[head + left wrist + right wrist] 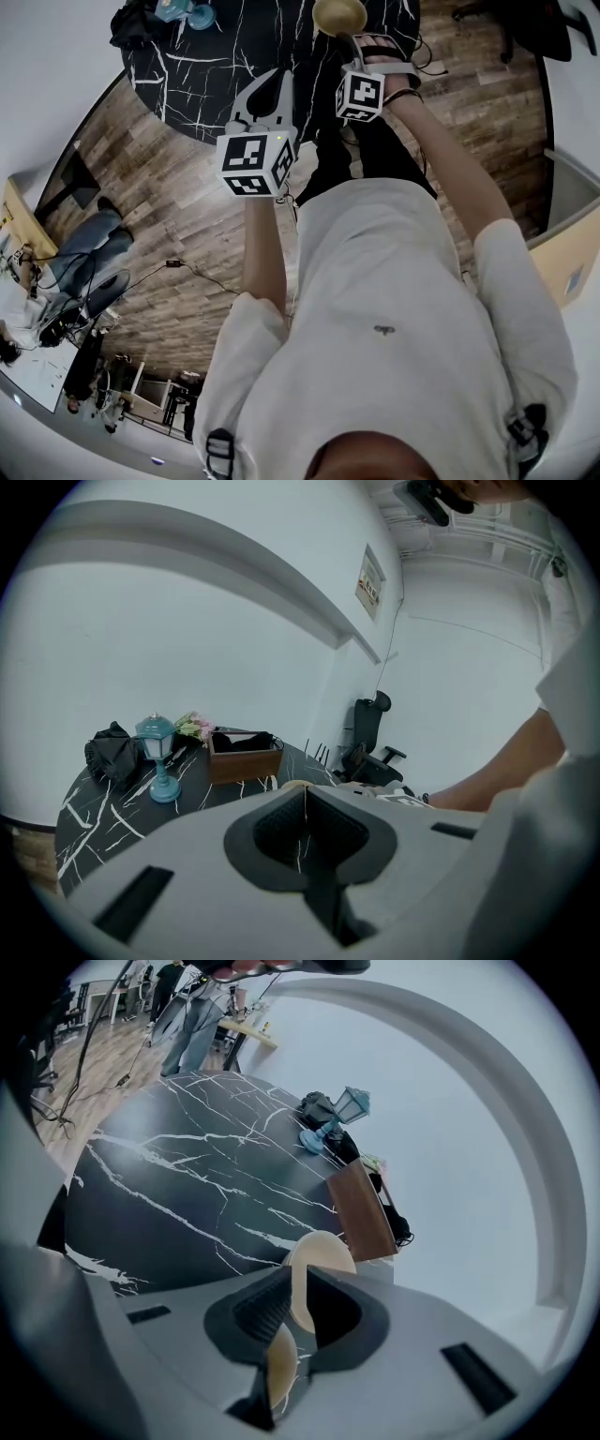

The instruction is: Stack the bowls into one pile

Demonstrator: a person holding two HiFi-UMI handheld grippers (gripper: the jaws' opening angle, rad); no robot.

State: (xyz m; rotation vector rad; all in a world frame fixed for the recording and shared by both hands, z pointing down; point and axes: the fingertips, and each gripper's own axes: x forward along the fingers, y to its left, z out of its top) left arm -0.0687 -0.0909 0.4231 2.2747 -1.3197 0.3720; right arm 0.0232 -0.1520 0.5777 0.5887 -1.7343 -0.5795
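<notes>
A tan bowl (339, 14) sits at the near edge of the black marble table (234, 56). My right gripper (345, 39) reaches down to it. In the right gripper view the bowl (323, 1252) stands edge-on, and its thin wall fills the gap between the pads of my right gripper (298, 1286), which is shut on it. More of the same cream wall shows lower between the jaws. My left gripper (274, 86) hovers beside the table edge to the left. In its own view my left gripper (303, 803) is shut with nothing between its pads.
A blue lantern lamp (161, 752), a black bag (112, 752), pink flowers (194, 727) and a wooden box (244, 758) stand at the table's far side. An office chair (370, 742) is beyond it. People stand far off on the wooden floor (103, 1049).
</notes>
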